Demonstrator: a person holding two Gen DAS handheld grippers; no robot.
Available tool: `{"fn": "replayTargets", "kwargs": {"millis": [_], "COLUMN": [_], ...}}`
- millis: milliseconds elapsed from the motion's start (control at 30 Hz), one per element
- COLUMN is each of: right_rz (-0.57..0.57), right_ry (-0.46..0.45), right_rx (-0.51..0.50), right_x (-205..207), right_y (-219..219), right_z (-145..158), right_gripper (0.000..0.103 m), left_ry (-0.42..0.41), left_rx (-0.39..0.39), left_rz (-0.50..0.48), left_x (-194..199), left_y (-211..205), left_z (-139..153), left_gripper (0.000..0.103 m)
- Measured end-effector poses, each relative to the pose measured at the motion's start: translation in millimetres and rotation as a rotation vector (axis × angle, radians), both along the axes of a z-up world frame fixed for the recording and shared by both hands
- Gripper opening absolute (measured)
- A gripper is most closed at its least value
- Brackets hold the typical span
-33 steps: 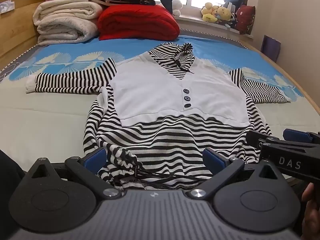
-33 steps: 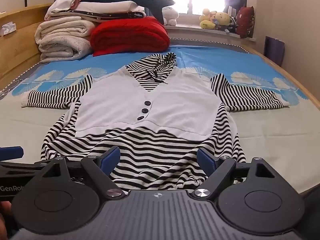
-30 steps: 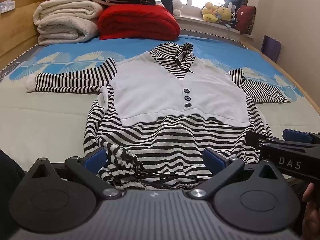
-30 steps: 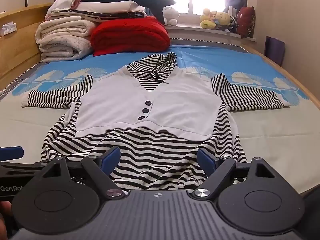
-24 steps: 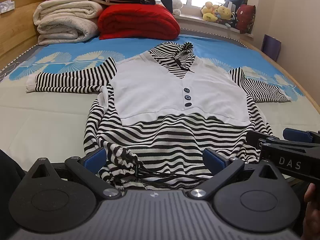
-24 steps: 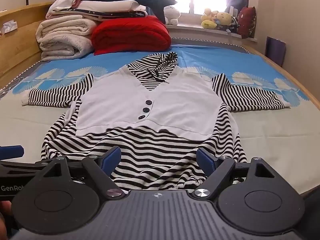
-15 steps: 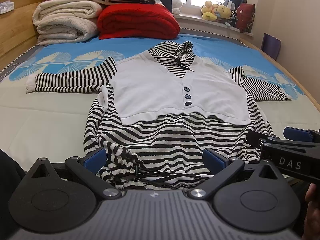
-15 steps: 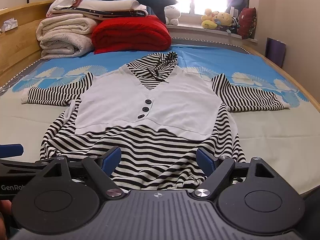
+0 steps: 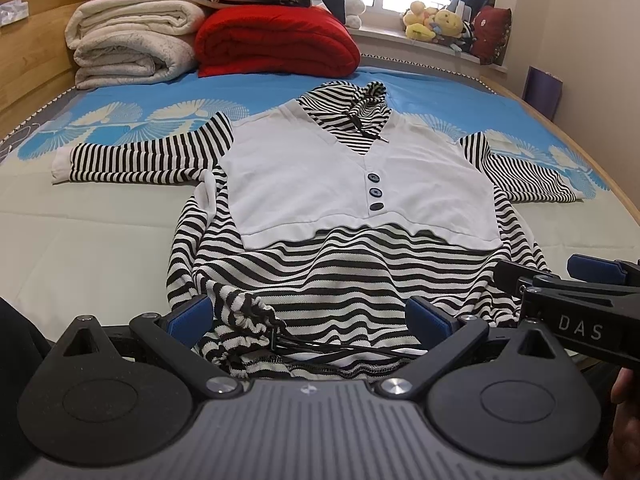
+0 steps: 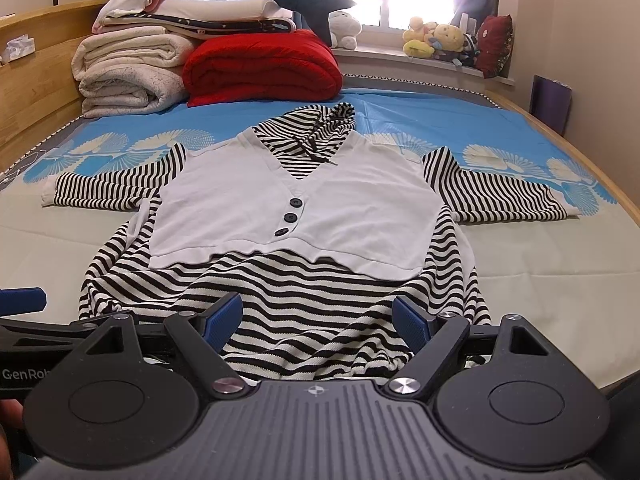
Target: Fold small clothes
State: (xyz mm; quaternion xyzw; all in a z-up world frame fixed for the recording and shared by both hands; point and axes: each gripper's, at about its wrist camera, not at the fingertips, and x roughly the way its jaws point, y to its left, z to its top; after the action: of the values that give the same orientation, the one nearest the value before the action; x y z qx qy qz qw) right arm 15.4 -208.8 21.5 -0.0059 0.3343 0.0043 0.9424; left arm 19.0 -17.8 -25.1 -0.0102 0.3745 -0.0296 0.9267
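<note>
On your right gripper's black body, seen from the left wrist camera, you can read the white letters "DAS"; from the right wrist camera the left gripper's body shows "GenRob", cut off at the frame edge. Your left gripper (image 9: 308,316) and right gripper (image 10: 318,318) both have their blue-padded fingers spread wide and grasp nothing, each hovering at the near hem of the black-and-white striped hooded top with a white buttoned vest front (image 9: 352,184), which lies face up on the pale bedsheet (image 9: 80,240), sleeves stretched out to both sides. Only the left view shows you the bunched hem corner with its black drawstring (image 9: 304,346) between the left fingers; the right view shows a smoother hem. Beyond the top lie a folded red quilt (image 10: 260,68), rolled cream blankets (image 10: 128,72) and plush toys (image 10: 440,40) on the windowsill.
</note>
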Motion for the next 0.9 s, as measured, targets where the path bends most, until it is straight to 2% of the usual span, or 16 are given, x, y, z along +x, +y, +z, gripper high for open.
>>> {"fn": "replayTargets", "kwargs": {"millis": [700,800,900], "right_rz": [-0.002,-0.069,-0.169], "right_ry": [0.009,0.011,0.052], "right_rx": [0.014,0.048,0.044], "right_x": [2,8,22], "right_y": [-2,-19,-44], "right_z": [2,1,-8], "right_gripper": [0.083,0.083,0.082], "left_ry": [-0.007,0.008,0.105], "left_rx": [-0.008,-0.016,0.015], "left_rz": [0.003,0.050,0.092], "left_x": [4,14,43], "left_y": [2,16,31], "left_z": [3,6,-3], "left_gripper": [0.102,0.102,0.102]}}
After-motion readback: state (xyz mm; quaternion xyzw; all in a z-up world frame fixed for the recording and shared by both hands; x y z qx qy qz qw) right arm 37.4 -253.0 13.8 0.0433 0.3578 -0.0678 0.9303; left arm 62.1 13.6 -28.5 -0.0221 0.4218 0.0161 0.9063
